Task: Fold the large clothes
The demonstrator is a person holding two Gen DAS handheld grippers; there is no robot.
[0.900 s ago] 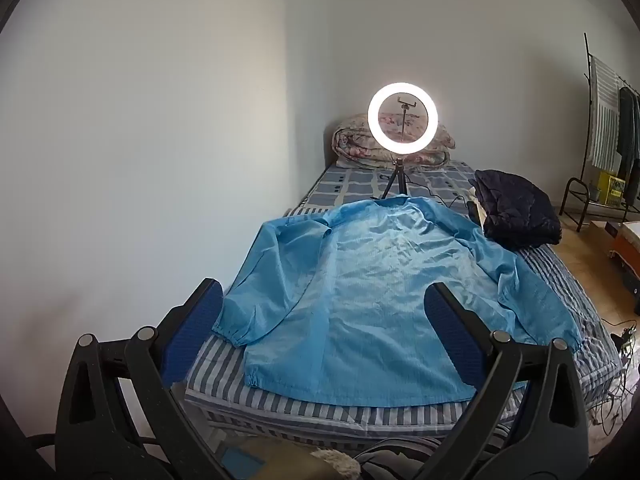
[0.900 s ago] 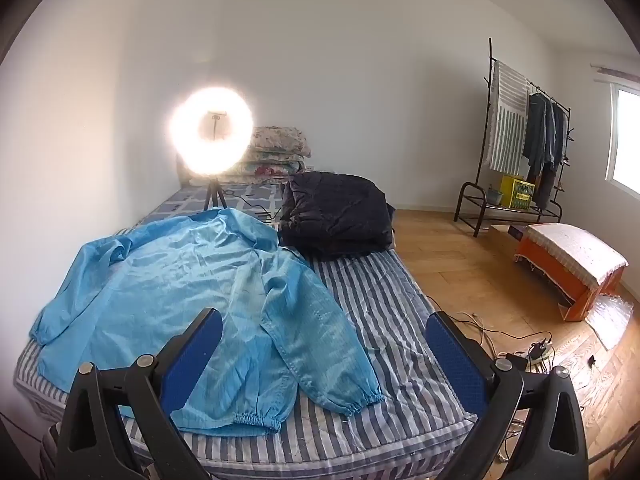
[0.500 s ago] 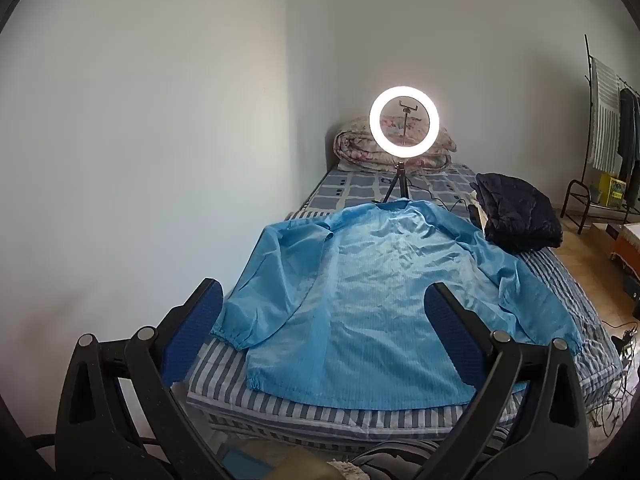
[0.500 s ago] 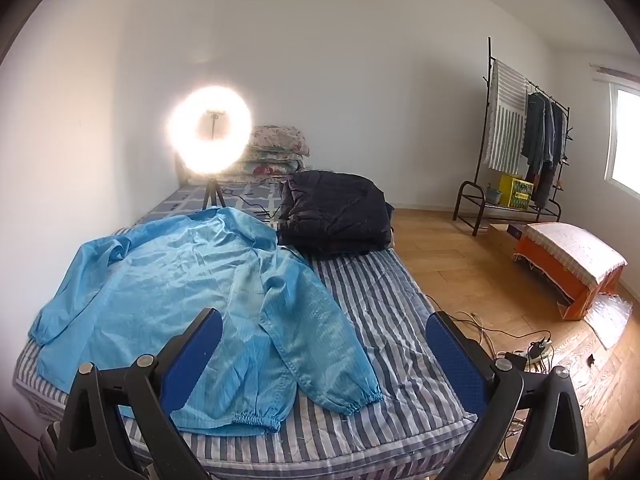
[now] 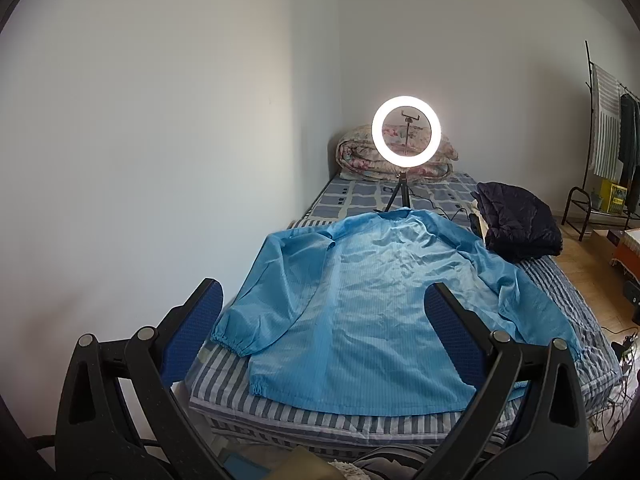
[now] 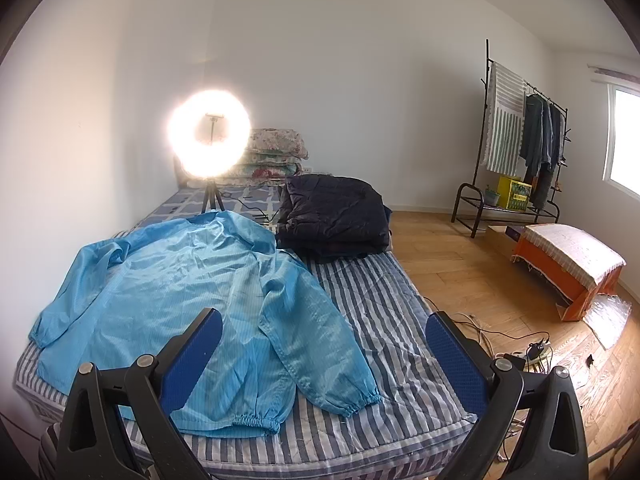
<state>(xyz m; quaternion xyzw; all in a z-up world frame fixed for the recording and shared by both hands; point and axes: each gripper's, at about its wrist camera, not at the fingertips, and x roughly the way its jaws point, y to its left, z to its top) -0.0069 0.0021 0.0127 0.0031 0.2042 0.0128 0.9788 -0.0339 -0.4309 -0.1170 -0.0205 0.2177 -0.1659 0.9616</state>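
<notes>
A light blue long-sleeved jacket (image 5: pixel 372 304) (image 6: pixel 188 292) lies spread flat on the striped bed (image 5: pixel 560 280) (image 6: pixel 380 320), collar toward the far end, both sleeves stretched out to the sides. My left gripper (image 5: pixel 324 312) hangs open above the bed's near end, over the jacket's hem, with nothing between its blue pads. My right gripper (image 6: pixel 324 340) is open too, held above the jacket's right sleeve (image 6: pixel 312 336) and cuff, touching nothing.
A lit ring light on a tripod (image 5: pixel 406 136) (image 6: pixel 210 134) stands on the bed beyond the collar. A folded dark garment (image 5: pixel 516 224) (image 6: pixel 332 212) lies at the right, rolled quilts (image 5: pixel 360 152) behind. Cables (image 6: pixel 532 348), a clothes rack (image 6: pixel 516 140) and an orange stool (image 6: pixel 568 256) occupy the wooden floor.
The left wrist view has pulled back slightly, so the jacket and ring light sit a little higher and farther. The right wrist view is nearly unchanged. Both grippers stay open.
</notes>
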